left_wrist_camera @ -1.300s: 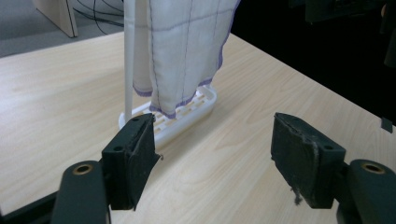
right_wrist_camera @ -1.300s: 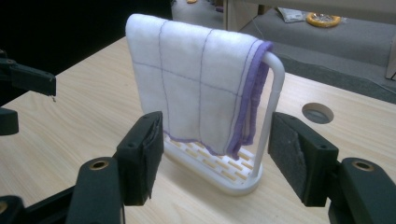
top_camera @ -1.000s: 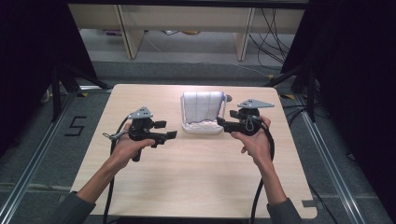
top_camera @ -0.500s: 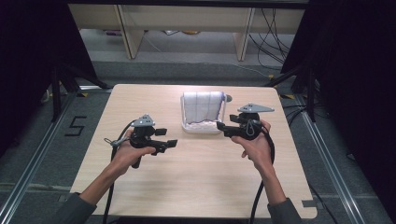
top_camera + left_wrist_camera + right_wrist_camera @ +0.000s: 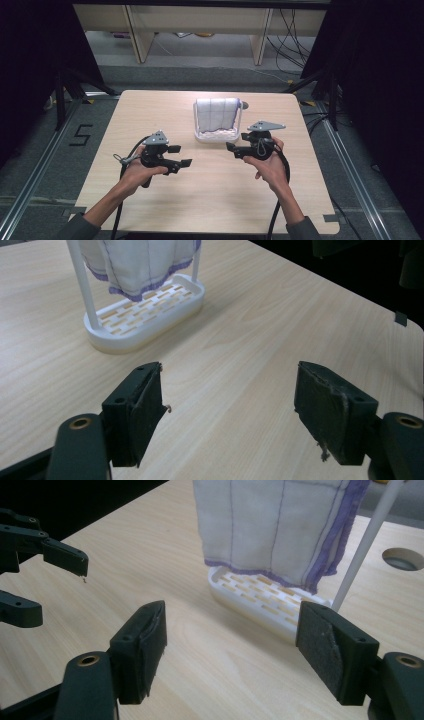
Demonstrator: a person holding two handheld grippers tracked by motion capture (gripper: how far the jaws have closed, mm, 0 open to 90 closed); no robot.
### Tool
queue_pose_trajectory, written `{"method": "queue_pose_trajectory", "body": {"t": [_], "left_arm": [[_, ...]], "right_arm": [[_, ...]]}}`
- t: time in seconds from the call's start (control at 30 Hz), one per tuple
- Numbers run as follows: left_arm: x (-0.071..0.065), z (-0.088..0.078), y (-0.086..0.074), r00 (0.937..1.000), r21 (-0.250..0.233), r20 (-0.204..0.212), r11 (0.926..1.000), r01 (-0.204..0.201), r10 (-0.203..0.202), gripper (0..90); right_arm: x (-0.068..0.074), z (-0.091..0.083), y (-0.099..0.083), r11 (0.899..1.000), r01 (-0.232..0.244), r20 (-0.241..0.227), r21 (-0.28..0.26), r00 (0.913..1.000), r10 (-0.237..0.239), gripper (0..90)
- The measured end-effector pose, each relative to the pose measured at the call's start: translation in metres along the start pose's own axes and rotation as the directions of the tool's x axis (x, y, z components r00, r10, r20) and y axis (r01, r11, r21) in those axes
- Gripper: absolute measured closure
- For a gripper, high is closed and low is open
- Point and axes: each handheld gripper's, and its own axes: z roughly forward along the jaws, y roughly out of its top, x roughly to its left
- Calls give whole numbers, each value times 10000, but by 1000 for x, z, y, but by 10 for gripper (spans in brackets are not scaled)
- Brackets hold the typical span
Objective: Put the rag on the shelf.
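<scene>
I hold my left gripper [image 5: 181, 156] over the bare table [image 5: 150, 110], jaws wide apart with nothing between them. My right gripper [image 5: 234, 148] hovers just beside the white rack [image 5: 216, 135]; its jaws have just been opening and grip nothing. The cloth [image 5: 216, 113] hangs draped over the rack's rail, at the table's far middle, ahead of both grippers.

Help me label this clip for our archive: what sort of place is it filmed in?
Probably a lab or studio recording bay, not a home: a bare wooden table ringed by black curtains, loose cables on a grey floor, and a taped number 5 beside it.
</scene>
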Motion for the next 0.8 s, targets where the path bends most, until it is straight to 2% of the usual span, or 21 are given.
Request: {"method": "queue_pose_trajectory", "body": {"t": [0.07,0.13,0.17,0.2,0.23,0.33,0.4,0.43,0.5,0.57,0.63,0.7,0.8], "left_arm": [[-2,-1,-6,10000,116,-8,9999,10,-10,268],[-2,-2,-8,10000,135,-4,9999,-16,16,268],[-4,-2,-13,9999,197,-63,9998,-79,80,268],[-4,-2,-15,9999,248,-80,9996,-107,109,268],[-5,-2,-18,9998,236,-67,9996,-159,161,268],[-7,-2,-27,9998,306,-137,9995,-116,120,267],[-8,-3,-30,9998,372,-124,9992,-137,141,265],[-10,-4,-34,9997,412,-161,9990,-163,170,264],[-12,-7,-41,9995,528,-253,9984,-197,210,258],[-13,-9,-44,9995,417,-275,9990,-170,181,255],[-14,-11,-46,9996,431,-241,9989,-167,178,253],[-15,-13,-48,9996,445,-187,9988,-188,196,250],[-18,-15,-54,9995,460,-79,9985,-310,314,244]], "right_arm": [[0,1,-3,9998,214,-3,60,9998,-214,294],[1,1,-5,9997,196,-79,113,9998,-195,294],[4,1,-9,9993,357,-48,117,9994,-356,293],[6,1,-11,9996,255,-174,151,9995,-253,293],[7,0,-12,9991,388,-49,144,9992,-387,293],[12,1,-20,9982,531,-105,292,9986,-528,292],[14,1,-22,9976,554,-175,414,9984,-547,292],[20,2,-28,9982,317,-330,515,9990,-300,292],[20,3,-32,9950,792,-268,603,9966,-777,291],[23,2,-37,9956,637,-202,685,9978,-624,292],[23,2,-39,9948,714,-151,730,9974,-704,291],[28,1,-47,9952,483,-140,848,9988,-472,291],[30,2,-56,9947,591,-316,842,9979,-566,291]]}}
